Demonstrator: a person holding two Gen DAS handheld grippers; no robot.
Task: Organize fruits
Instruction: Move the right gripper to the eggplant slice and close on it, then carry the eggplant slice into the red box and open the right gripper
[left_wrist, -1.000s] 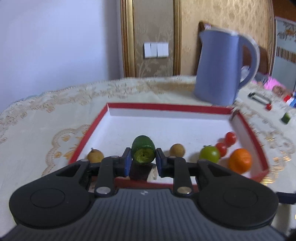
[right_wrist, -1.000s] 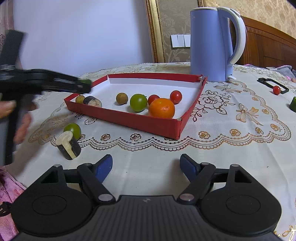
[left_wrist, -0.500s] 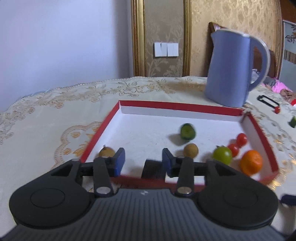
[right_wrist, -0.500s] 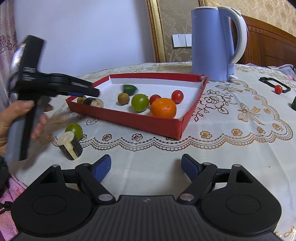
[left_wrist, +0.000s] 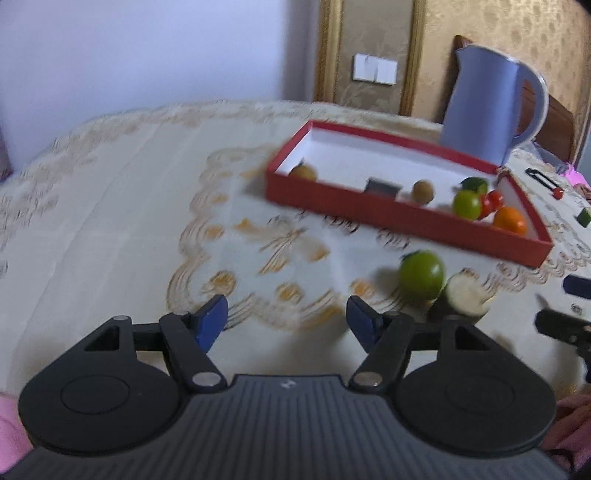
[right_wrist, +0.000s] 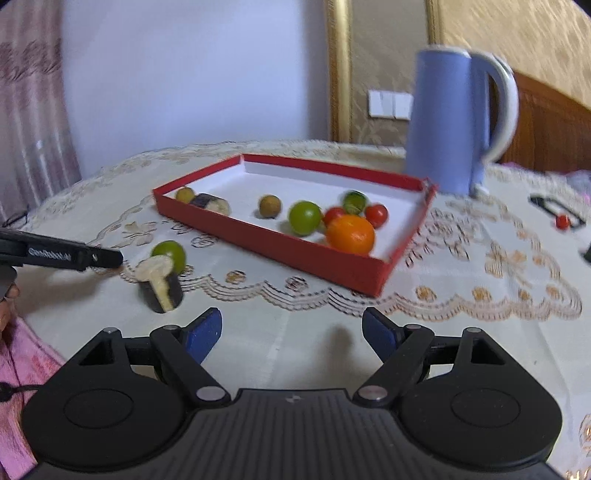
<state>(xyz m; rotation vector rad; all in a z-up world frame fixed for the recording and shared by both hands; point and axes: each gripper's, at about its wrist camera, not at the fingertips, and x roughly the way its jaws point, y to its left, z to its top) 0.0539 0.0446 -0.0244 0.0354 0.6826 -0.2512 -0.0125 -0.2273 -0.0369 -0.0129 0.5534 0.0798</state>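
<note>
Our left gripper has dropped its green fruit in the tray; jaws opening, empty, lime ahead-right next; right gripper gapes empty

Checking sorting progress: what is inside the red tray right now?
Inside the red tray: an orange, a green fruit, two red tomatoes, a dark green fruit, two small brown fruits and an eggplant piece. The near wall and orange may hide more.
</note>
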